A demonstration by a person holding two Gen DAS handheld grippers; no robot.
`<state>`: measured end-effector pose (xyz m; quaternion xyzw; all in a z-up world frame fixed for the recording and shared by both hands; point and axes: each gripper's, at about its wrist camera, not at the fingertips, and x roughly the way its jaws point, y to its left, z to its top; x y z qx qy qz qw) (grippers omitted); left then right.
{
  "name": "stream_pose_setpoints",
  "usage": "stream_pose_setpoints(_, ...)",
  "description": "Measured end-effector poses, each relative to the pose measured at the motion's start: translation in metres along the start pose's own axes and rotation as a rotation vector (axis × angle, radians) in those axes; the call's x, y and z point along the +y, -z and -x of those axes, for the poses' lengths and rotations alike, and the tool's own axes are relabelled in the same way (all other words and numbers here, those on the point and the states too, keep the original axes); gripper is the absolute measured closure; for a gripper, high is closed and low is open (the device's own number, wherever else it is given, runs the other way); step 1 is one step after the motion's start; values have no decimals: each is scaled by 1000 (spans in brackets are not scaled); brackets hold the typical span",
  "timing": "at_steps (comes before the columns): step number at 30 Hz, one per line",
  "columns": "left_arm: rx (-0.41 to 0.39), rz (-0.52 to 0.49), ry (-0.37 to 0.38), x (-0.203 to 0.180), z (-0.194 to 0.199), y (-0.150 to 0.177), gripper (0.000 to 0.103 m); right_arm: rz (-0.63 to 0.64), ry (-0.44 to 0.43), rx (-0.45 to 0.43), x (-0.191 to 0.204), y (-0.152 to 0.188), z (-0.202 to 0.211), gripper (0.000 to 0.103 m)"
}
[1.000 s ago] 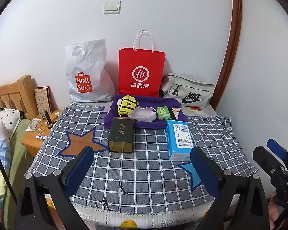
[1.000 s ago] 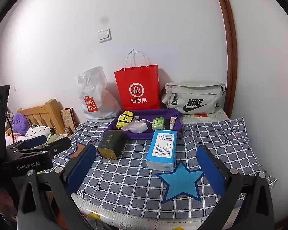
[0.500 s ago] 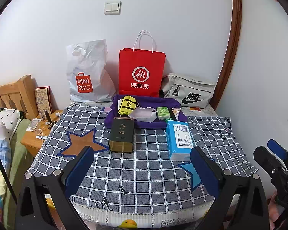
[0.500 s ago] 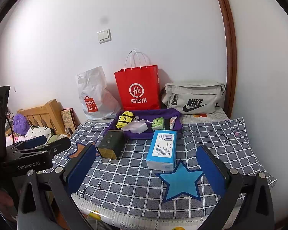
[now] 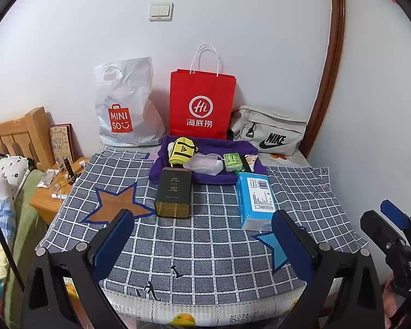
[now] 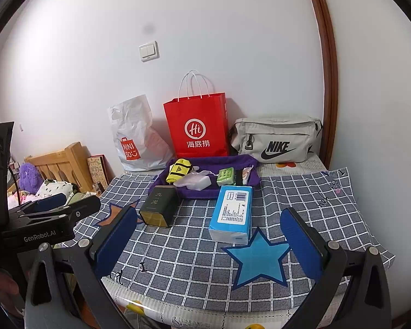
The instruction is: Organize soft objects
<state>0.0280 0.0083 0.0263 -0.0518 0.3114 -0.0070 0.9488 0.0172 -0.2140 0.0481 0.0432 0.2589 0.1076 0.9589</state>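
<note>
Left tongs (image 5: 202, 242) spread wide, nothing between the pads; right tongs (image 6: 208, 242) likewise wide apart and empty. Both hover at the near edge of the counter (image 5: 205, 246), which wears a grey checked cloth with stars.

Landmark: the purple tray (image 5: 205, 175), mid-counter, toward the wall.
- Just in front of the tray, right side: blue tissue pack (image 6: 231, 213), lying flat on the cloth, closest to the right tongs.
- Just in front of the tray, left side: dark tea tin (image 5: 173, 193), lying on the cloth, its far end touching the tray edge or nearly so.
- Inside the tray: yellow pouch (image 5: 181, 150) at left, white crumpled plastic pack (image 5: 204, 161) in the middle, green packet (image 5: 232, 161) to the right, some small item beyond it, too small to identify.
- Behind the tray, against the wall: white Miniso bag (image 5: 126, 109), red paper bag (image 5: 201, 107), grey Nike bag (image 5: 268, 130).

Judgement on progress: early stage. Nothing is gripped. Several soft things already sit in the tray; the tissue pack lies outside it and looks like the likely next pick. Which bag or tray is the intended destination, I cannot tell.
</note>
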Motion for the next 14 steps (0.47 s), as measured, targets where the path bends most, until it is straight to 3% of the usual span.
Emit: stream_pose_setpoints(14, 0, -10, 10, -3, -6, 2, 1, -1, -8, 15, -2, 5, -8, 0)
